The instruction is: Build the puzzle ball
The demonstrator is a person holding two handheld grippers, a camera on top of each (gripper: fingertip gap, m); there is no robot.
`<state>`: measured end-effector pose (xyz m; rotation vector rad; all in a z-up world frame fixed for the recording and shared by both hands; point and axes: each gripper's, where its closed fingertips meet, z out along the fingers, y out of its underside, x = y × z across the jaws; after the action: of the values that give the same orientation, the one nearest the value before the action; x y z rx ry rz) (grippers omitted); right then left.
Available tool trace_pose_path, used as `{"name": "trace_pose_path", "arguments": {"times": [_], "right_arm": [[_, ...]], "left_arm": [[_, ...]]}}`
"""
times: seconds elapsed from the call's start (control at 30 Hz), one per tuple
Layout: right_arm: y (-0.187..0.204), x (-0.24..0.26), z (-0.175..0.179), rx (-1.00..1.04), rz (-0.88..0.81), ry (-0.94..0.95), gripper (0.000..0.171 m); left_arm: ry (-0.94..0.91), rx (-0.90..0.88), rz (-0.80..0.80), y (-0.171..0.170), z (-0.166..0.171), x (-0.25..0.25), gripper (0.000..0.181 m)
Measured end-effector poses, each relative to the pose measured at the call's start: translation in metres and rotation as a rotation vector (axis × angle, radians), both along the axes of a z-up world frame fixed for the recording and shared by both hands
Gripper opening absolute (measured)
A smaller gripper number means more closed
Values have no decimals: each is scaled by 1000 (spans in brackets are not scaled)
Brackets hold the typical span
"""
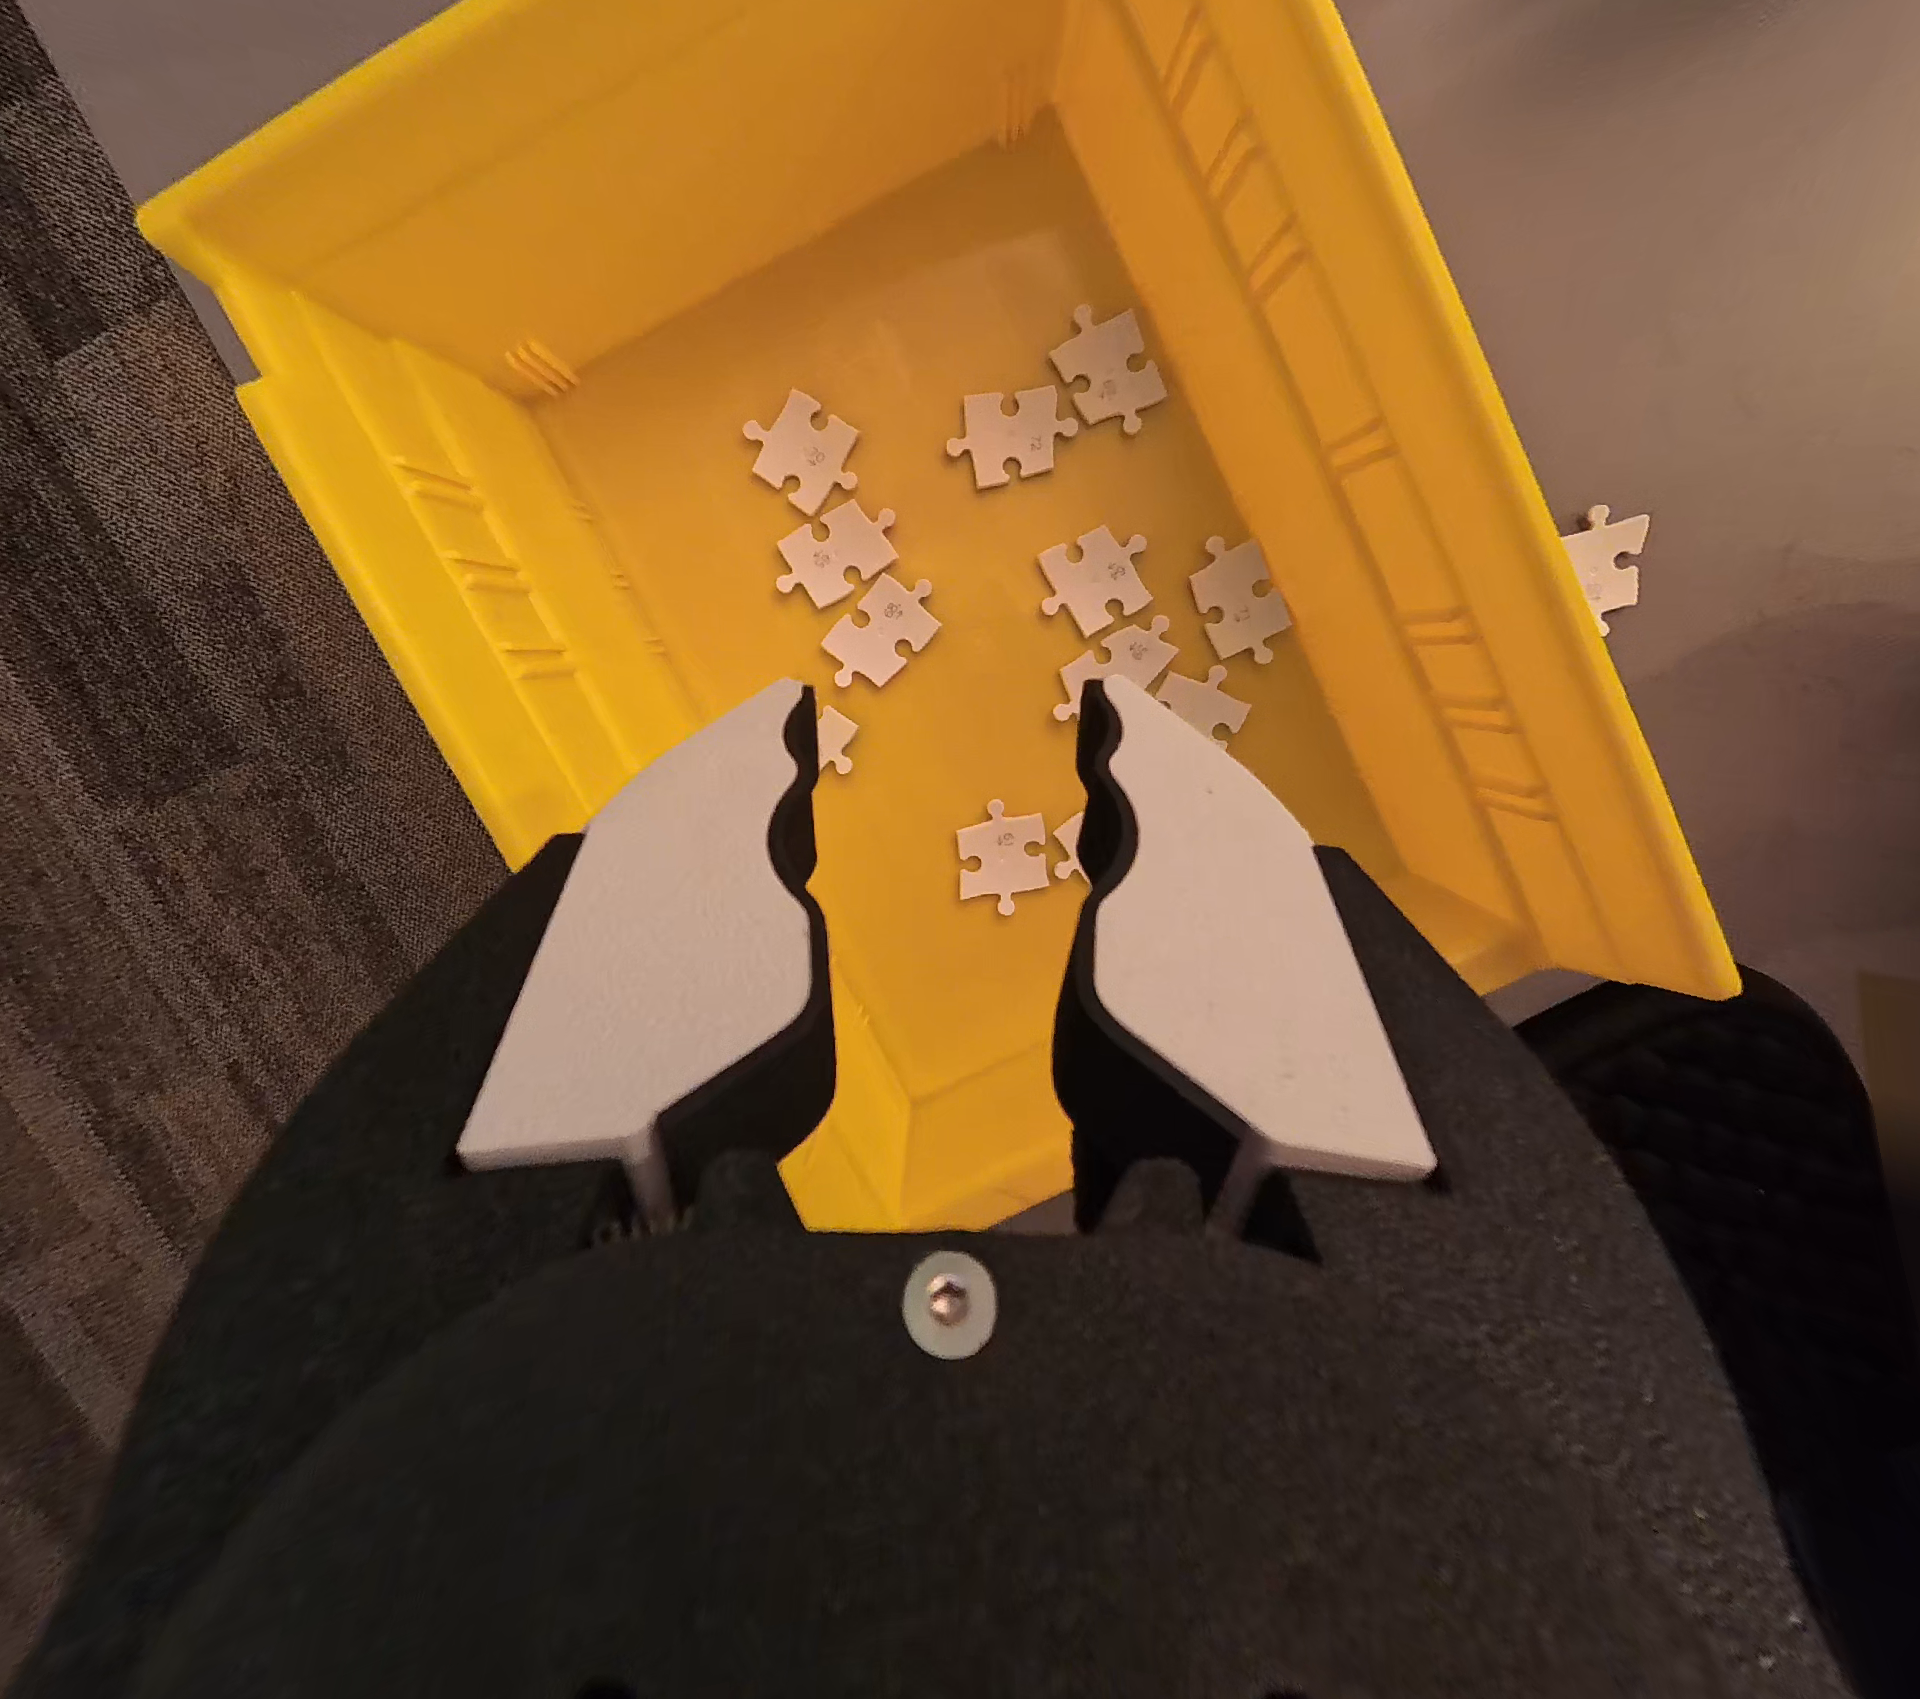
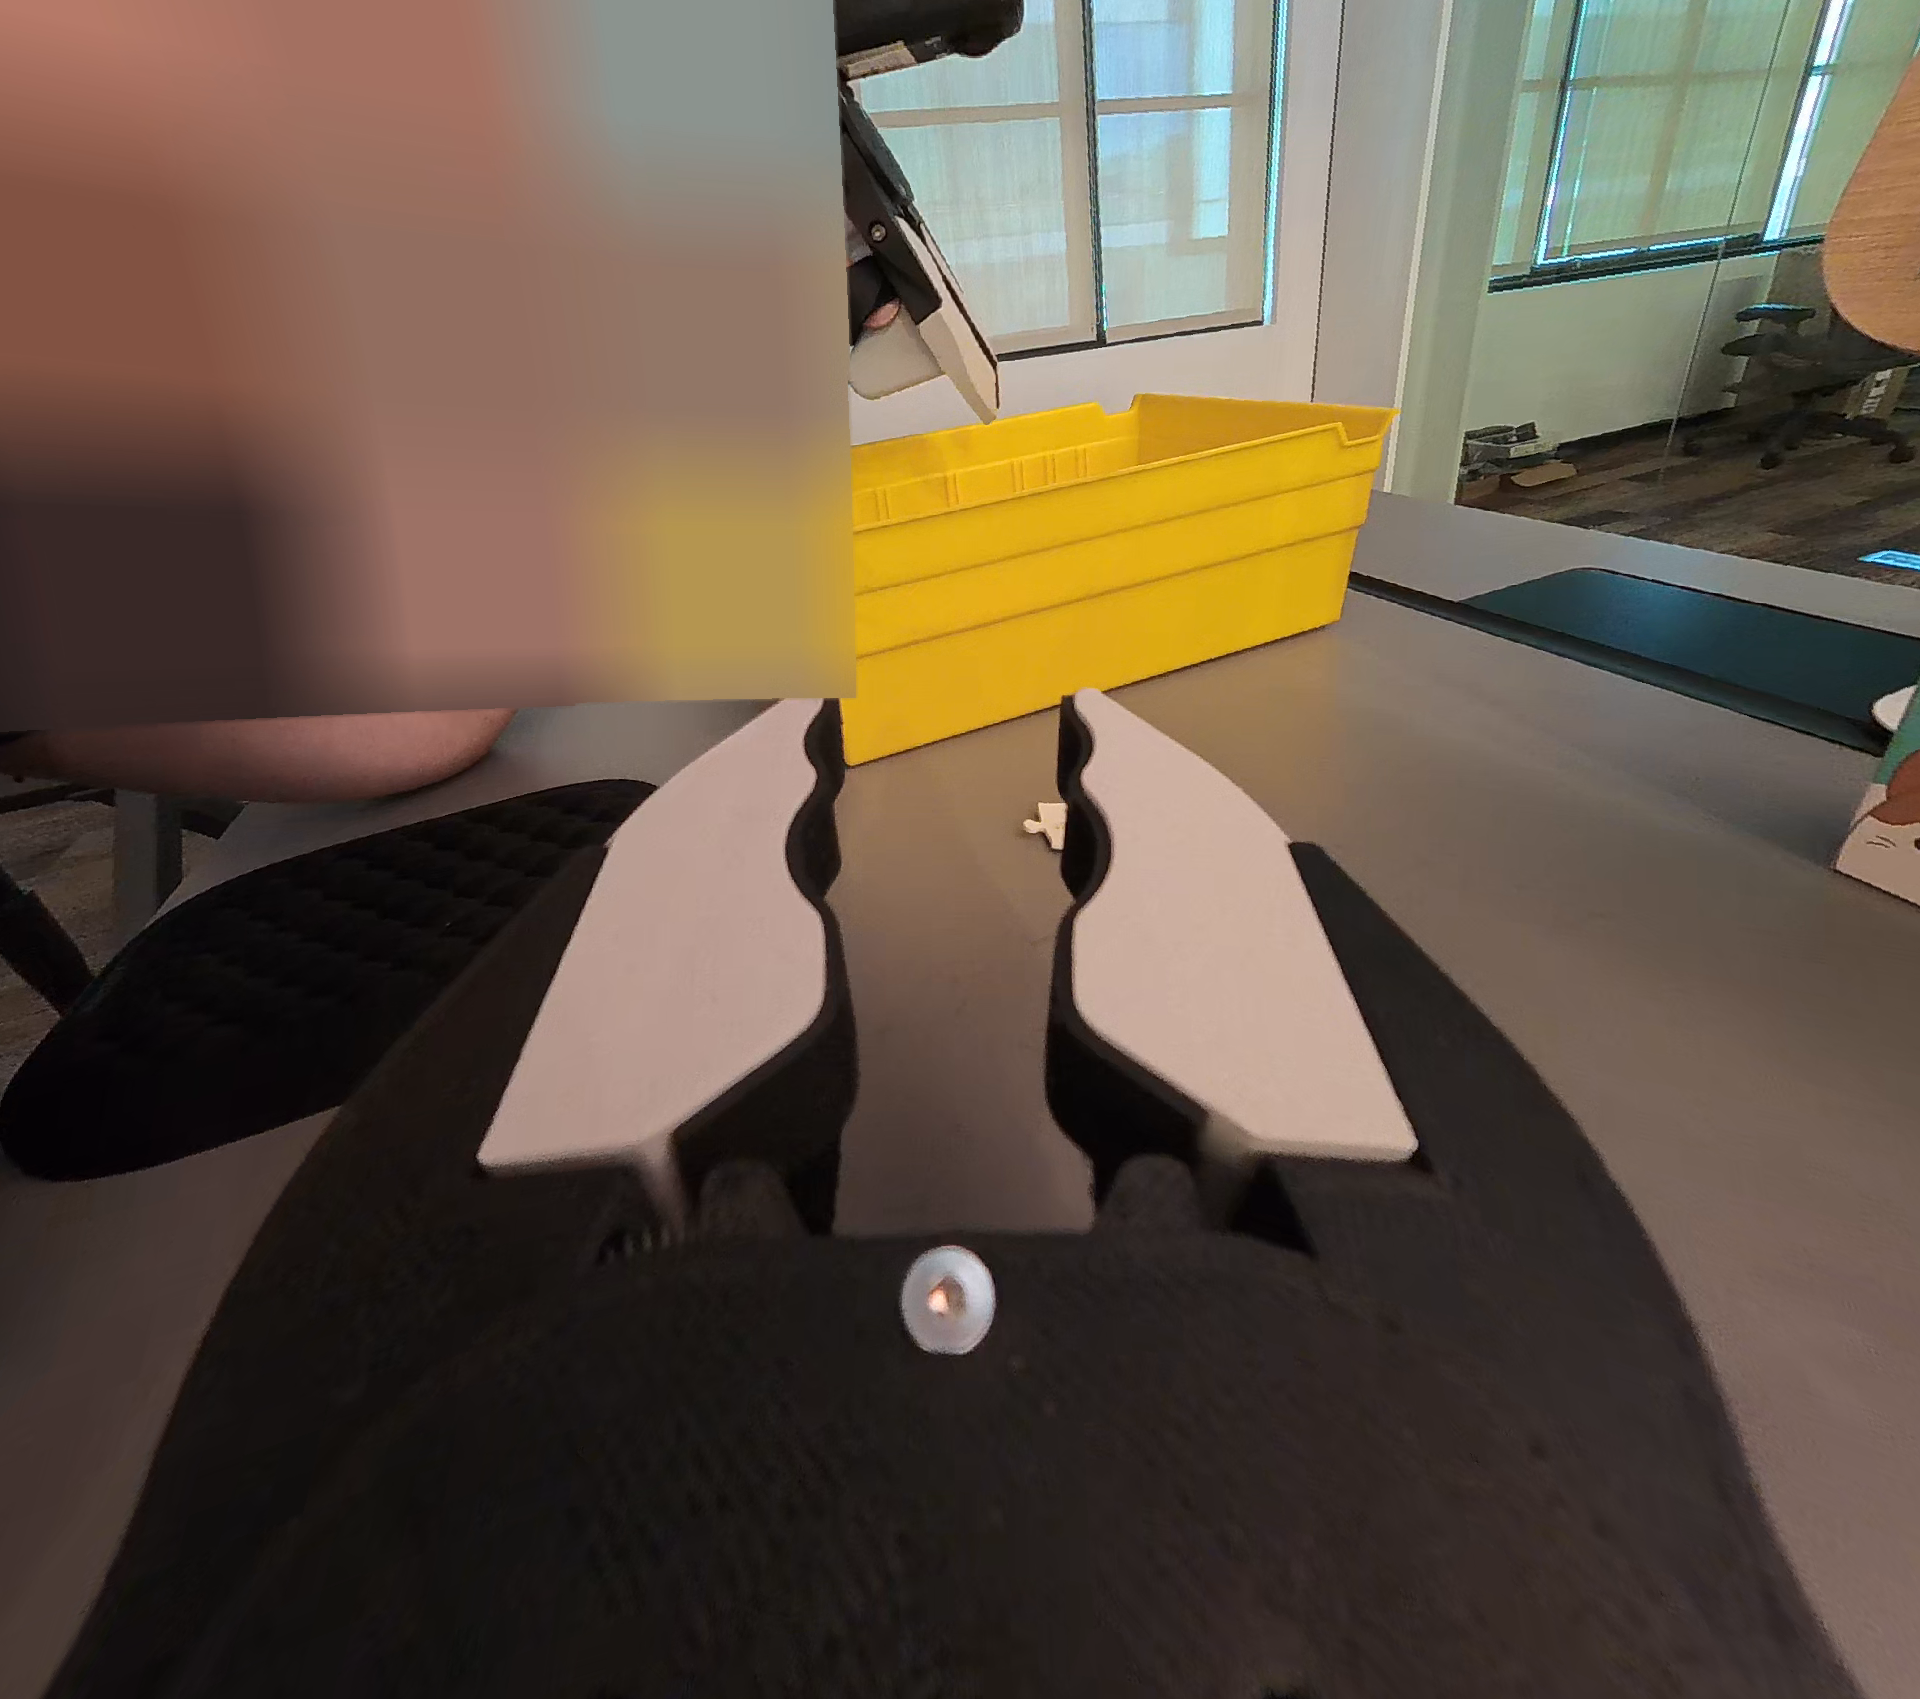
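Grey table holds yellow bin of small-numbered puzzle pieces.

An office: grey desk, carpet tiles, swivel chairs beside tall windows.

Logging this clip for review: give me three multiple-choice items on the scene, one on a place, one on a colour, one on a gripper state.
1. Where does the single loose white puzzle piece outside the bin lie?
A. on the grey table
B. on the carpet
C. on the chair seat

2. What colour is the ribbed plastic bin holding the other white puzzle pieces?
A. blue
B. yellow
C. red

3. How is the left gripper above the bin?
A. shut on a piece
B. shut, empty
C. open, empty

Answers: 1 A, it rests on the grey table in front of the bin's wall; 2 B, walls and floor are yellow; 3 C, its jaws stand apart with nothing between.
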<state>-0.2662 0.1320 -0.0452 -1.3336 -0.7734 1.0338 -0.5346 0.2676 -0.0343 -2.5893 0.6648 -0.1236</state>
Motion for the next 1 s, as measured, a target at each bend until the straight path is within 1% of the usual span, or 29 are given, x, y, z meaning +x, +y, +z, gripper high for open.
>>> {"name": "trace_pose_path", "arguments": {"times": [1.0], "right_arm": [[1,0,0,-7,2,2,40]], "left_arm": [[22,-60,-15,-8,-8,0,48]]}}
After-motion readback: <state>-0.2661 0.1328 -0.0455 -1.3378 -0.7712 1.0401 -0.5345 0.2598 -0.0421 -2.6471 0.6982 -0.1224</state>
